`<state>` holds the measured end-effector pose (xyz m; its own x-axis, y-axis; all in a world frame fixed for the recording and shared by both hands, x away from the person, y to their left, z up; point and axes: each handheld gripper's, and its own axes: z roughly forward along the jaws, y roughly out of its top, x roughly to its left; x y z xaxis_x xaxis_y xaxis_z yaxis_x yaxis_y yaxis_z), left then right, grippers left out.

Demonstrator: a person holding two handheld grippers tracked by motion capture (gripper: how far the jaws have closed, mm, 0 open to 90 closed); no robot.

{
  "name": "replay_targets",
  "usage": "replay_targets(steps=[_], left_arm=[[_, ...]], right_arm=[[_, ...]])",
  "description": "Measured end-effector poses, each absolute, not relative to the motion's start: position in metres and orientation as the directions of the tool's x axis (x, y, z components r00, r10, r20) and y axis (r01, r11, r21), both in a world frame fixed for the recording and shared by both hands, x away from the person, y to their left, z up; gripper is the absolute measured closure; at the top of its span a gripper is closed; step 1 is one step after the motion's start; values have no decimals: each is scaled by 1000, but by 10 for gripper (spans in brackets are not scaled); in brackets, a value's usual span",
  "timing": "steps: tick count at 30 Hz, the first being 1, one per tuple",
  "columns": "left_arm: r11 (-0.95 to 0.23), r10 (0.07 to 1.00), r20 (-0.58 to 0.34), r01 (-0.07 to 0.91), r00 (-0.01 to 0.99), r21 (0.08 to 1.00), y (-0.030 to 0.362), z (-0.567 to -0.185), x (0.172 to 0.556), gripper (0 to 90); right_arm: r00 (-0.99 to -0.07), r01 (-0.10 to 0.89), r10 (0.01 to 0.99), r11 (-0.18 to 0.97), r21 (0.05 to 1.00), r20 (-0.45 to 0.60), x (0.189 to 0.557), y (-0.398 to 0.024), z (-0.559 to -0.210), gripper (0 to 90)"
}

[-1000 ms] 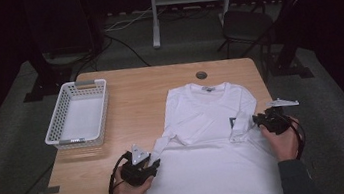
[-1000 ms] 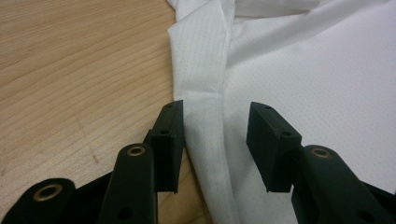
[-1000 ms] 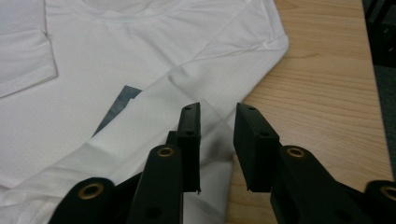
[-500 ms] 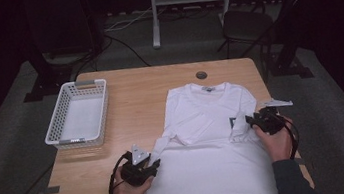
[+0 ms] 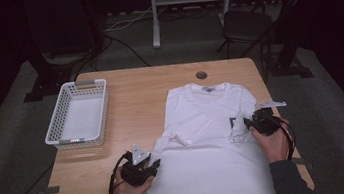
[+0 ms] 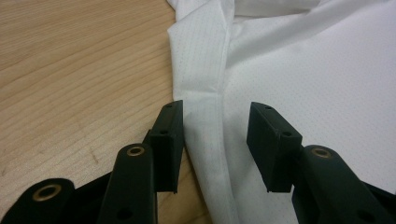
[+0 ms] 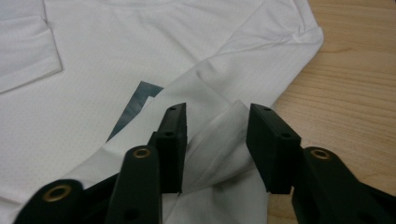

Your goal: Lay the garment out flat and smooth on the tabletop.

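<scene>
the white t-shirt (image 5: 206, 143) lies flat on the wooden table (image 5: 134, 97), filling the half from about 3 to 6 o'clock, collar toward 12. judging by how it lies, the work in hand is folding it. both long sleeves already rest folded in across the chest: the left one crosses from 9 o'clock, the right one is turned in at 3 o'clock.

the right gripper (image 5: 253, 122) sits at the shirt's 3 o'clock edge. its jaws have just been opening and now stand apart, with the folded right sleeve (image 7: 215, 140) lying loose between them and partly covering a dark print (image 7: 137, 100), so it reads as released rather than pinched. the left gripper (image 5: 155, 166) rests at about 8 o'clock on the shirt's side edge, jaws spread, straddling the side hem (image 6: 210, 154) without pressing on it.

so the sleeves look done. what seems left is folding the body, perhaps sides in and hem up to collar. the white basket (image 5: 77, 114) at 10 o'clock stands empty, well apart from the shirt, a likely place for the finished bundle.
</scene>
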<state>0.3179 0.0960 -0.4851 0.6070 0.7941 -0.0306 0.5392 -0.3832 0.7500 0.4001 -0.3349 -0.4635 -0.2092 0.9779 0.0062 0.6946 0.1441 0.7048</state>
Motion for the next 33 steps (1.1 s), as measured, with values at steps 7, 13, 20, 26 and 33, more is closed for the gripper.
replay_targets(steps=[7,13,20,26,33], left_arm=[[-383,794,-32,540,607,750,96,-485,318,571],[-382,794,-32,540,607,750,96,-485,318,571],[-382,794,-32,540,607,750,96,-485,318,571],[-380,795,-35,541,606,750,96,-485,318,571],[-381,795,-33,541,606,750,96,-485,318,570]], right_arm=[[-226,700,974,164,695,-2,398,-336,-463,718],[-234,693,972,178,699,-16,395,-338,-460,860],[-228,686,973,185,703,-34,392,-342,-458,878],[-216,684,975,183,706,-43,392,-348,-456,877],[-190,687,980,172,706,-54,389,-361,-452,877]])
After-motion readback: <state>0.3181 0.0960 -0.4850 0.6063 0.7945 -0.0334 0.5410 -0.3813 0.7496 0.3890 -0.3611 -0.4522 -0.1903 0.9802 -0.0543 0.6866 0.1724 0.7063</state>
